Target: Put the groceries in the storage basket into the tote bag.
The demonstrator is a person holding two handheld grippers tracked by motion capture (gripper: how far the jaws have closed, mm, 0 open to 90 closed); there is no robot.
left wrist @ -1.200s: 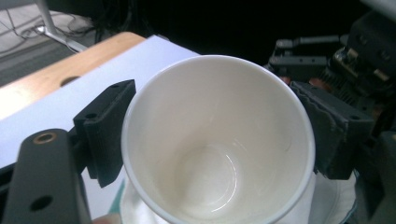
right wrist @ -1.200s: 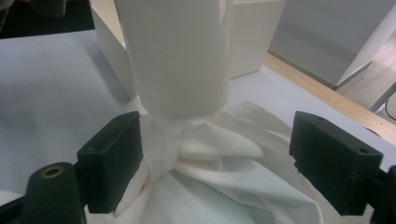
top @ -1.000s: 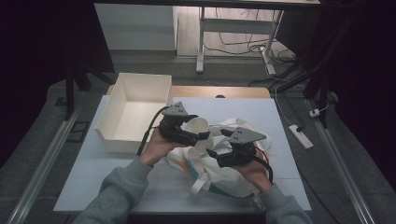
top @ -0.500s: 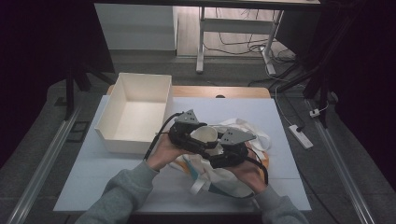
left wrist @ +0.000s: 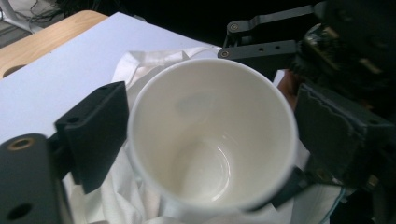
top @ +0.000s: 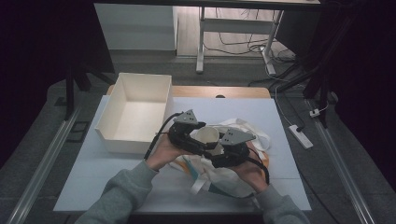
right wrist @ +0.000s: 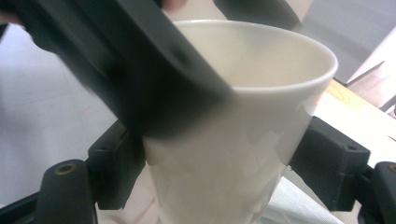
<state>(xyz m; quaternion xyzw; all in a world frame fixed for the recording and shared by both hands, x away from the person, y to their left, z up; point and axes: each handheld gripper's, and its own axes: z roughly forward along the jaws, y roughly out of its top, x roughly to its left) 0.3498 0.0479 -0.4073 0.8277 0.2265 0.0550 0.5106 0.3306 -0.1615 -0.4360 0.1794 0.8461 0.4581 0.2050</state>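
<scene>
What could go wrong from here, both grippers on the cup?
1. The left gripper and right gripper both clamp the cup; uneven pulls could tilt or squeeze it out.
2. The two grippers sit close together and could collide.
3. If the cup drops, the bunched cloth below is an uneven landing, so it may tip.

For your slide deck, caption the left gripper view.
Empty white cup between the left gripper's jaws, above white cloth, right gripper alongside.

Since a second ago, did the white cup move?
Yes. The cup has moved right, away from the white box, and slightly nearer the person. It sits between the left gripper and right gripper.
</scene>
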